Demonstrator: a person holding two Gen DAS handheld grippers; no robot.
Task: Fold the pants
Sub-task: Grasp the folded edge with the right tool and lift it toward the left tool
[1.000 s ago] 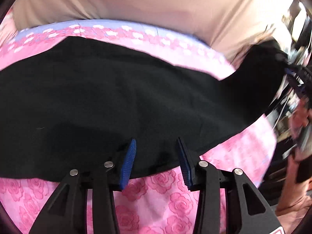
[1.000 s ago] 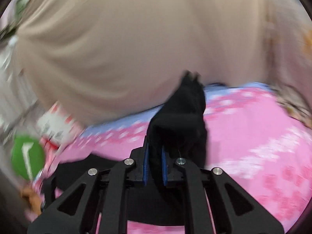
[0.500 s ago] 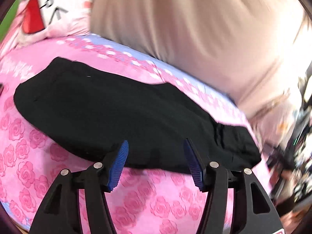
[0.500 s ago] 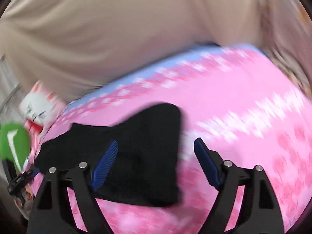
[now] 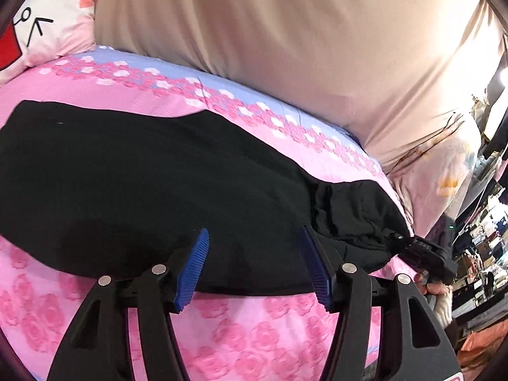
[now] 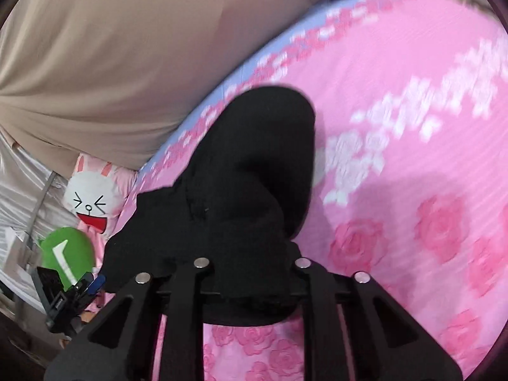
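Black pants (image 5: 127, 184) lie spread lengthwise across a pink rose-print bed sheet (image 5: 254, 333). My left gripper (image 5: 254, 231) hovers open over their near edge, its blue pads apart and pressing on nothing. In the right wrist view, one end of the pants (image 6: 254, 165) is bunched up over my right gripper (image 6: 250, 263). Its jaws are closing with the cloth between them, and the fabric hides the pads. The left wrist view shows the right gripper (image 5: 422, 250) at the pants' crumpled right end.
A big beige cushion (image 5: 285, 47) rises behind the bed. A cartoon rabbit pillow (image 6: 92, 203) and a green round object (image 6: 66, 254) sit at the far left end. Cluttered shelves (image 5: 482, 238) stand beyond the bed's right edge. A hand (image 5: 441, 295) holds the right gripper.
The right gripper dropped the raised pant end, opened wide, then came down and closed on bunched cloth. The left gripper opened wider and pulled back from the pants' near edge.
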